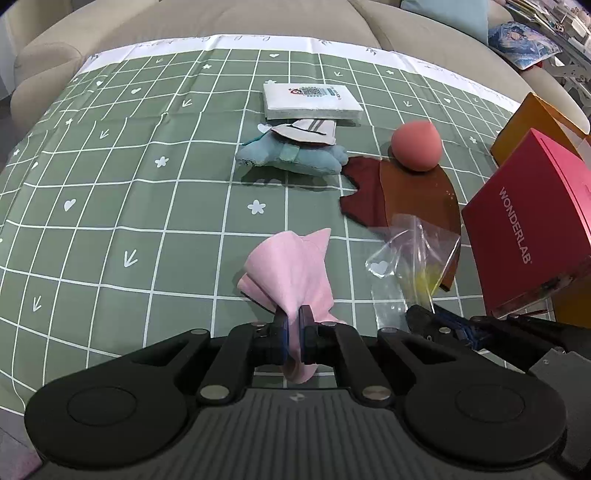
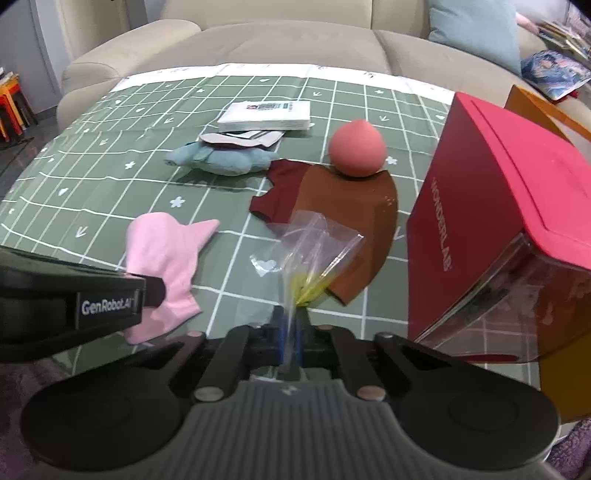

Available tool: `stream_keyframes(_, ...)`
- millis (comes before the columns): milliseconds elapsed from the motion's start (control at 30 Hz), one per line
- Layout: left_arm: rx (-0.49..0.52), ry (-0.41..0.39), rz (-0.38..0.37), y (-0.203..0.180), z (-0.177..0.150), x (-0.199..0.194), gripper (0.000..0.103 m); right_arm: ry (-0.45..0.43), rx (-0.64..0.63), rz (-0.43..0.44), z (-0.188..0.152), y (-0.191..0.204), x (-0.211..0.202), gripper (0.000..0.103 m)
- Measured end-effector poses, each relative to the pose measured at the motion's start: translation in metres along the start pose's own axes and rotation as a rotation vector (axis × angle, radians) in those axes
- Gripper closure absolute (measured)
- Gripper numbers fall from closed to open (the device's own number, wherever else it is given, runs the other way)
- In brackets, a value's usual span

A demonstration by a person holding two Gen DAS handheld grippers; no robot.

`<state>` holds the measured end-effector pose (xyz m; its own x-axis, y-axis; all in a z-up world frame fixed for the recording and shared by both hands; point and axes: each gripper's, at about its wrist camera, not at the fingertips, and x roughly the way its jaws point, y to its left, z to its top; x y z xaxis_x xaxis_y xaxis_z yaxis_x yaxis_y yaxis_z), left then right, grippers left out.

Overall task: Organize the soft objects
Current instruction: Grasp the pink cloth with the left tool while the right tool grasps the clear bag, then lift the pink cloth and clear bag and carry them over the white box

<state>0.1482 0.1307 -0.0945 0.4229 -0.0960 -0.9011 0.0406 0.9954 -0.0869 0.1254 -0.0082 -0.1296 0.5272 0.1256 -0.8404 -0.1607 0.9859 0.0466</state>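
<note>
My left gripper (image 1: 292,318) is shut on a pink cloth (image 1: 290,271), which bunches up in front of its fingers above the green checked tablecloth (image 1: 110,177). The pink cloth also shows in the right wrist view (image 2: 166,254), with the left gripper's black body (image 2: 74,295) over its near end. My right gripper (image 2: 292,323) is shut on a clear plastic bag (image 2: 310,243) with a yellow strip; the bag also shows in the left wrist view (image 1: 413,254). A blue plush toy (image 1: 291,153), a pink-red ball (image 1: 415,146) and a dark red and brown cloth (image 1: 406,195) lie further back.
A red box marked WONDERLAB (image 1: 532,221) stands at the right, with an orange box (image 1: 532,122) behind it. A white packet (image 1: 310,101) lies behind the plush toy. A beige sofa (image 2: 258,44) with a light blue cushion (image 2: 476,33) runs along the far side.
</note>
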Motion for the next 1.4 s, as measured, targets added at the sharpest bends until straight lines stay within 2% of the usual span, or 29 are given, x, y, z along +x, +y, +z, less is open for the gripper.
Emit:
stream_keyframes(133,0.014,-0.038,-0.003,-0.002,-0.001,-0.009,0.097,-0.012,-0.006,0.028,0.001,-0.001,-0.012,0.103)
stream_keyframes(500,-0.025,-0.146,0.011,0.000,-0.003,-0.051,0.097,-0.127,-0.069,0.147,0.014,-0.010,-0.076,0.103)
stream_keyframes(700,-0.029,-0.181,-0.017,-0.014,-0.011,-0.079,0.097,-0.170,-0.077,0.200,0.016,-0.027,-0.112,0.103)
stream_keyframes(900,0.004,-0.231,-0.036,-0.036,-0.018,-0.109,0.097,-0.206,-0.047,0.224,0.010,-0.057,-0.151,0.103)
stream_keyframes(1100,0.051,-0.284,-0.054,-0.063,-0.021,-0.137,0.097,-0.260,0.009,0.197,-0.004,-0.097,-0.185,0.103)
stream_keyframes(1233,0.088,-0.293,-0.095,-0.086,-0.020,-0.147,0.097,-0.280,0.057,0.183,-0.011,-0.128,-0.203,0.103)
stream_keyframes(1400,0.209,-0.312,-0.145,-0.133,-0.013,-0.153,0.097,-0.301,0.095,0.169,-0.018,-0.166,-0.219,0.103)
